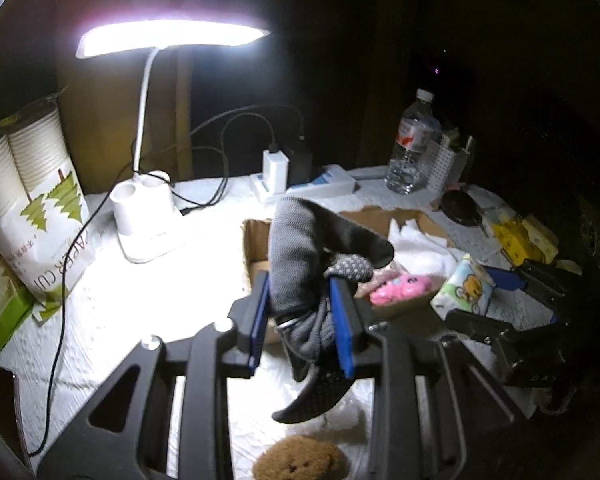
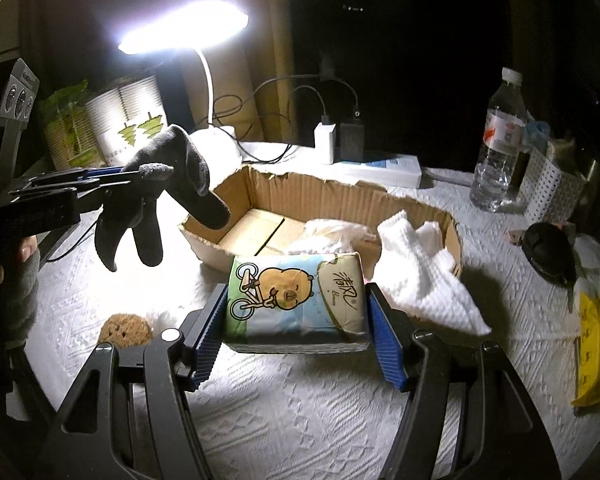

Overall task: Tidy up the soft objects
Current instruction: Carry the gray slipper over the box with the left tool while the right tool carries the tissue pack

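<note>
In cardboard box [image 2: 340, 196]: white cloth [image 2: 420, 264], pink toy [image 1: 400, 290]. In transit: left tongs [image 1: 304, 320] clamping grey glove [image 1: 300, 248]; right tongs [image 2: 296, 320] gripping tissue pack [image 2: 296, 300]. Outstanding: brown plush [image 2: 126, 330], loose on counter [image 2: 300, 400].

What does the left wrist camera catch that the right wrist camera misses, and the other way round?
Only the left wrist view shows the pink plush toy lying in the cardboard box.

Only the right wrist view shows the person's hand behind the left tool, and the white cloth draped over the box's near wall.

Both show the lamp, the grey glove in the left tool, the tissue pack in the right tool, and the water bottle.
</note>
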Available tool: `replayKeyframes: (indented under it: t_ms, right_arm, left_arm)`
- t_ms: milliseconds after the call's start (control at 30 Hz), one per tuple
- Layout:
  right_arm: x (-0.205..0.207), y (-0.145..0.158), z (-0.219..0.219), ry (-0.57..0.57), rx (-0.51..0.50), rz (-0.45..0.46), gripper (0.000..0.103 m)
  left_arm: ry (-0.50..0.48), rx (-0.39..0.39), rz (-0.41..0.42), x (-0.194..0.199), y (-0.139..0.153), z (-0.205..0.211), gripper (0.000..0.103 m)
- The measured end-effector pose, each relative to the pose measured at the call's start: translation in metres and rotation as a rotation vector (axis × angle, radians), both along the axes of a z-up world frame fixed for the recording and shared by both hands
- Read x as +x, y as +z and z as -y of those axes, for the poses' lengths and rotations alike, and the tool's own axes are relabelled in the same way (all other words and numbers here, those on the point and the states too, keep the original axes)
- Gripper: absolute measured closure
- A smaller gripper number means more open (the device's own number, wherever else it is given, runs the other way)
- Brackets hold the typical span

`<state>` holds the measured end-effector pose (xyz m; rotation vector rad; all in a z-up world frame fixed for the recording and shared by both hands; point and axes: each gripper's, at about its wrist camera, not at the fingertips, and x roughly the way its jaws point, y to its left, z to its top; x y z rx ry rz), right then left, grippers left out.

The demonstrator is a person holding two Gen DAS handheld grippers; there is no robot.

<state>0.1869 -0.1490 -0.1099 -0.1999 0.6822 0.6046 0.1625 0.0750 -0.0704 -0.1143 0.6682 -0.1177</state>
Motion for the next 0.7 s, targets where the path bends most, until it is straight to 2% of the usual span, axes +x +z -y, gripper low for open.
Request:
replayKeyframes:
  t_ms: [467, 700]
  right_arm:
    - [0.032, 0.004, -0.030, 0.000, 0.022, -0.004, 0.034]
    - [0.050, -0.002, -0.036, -0.006, 0.020, -0.026, 0.034]
  left_arm:
    - [-0.005, -0.037, -0.023, 0.038, -0.011, -0.013, 0.072]
    - [-0.023, -0.054, -0.070, 0.065, -0.032, -0.012, 0.071]
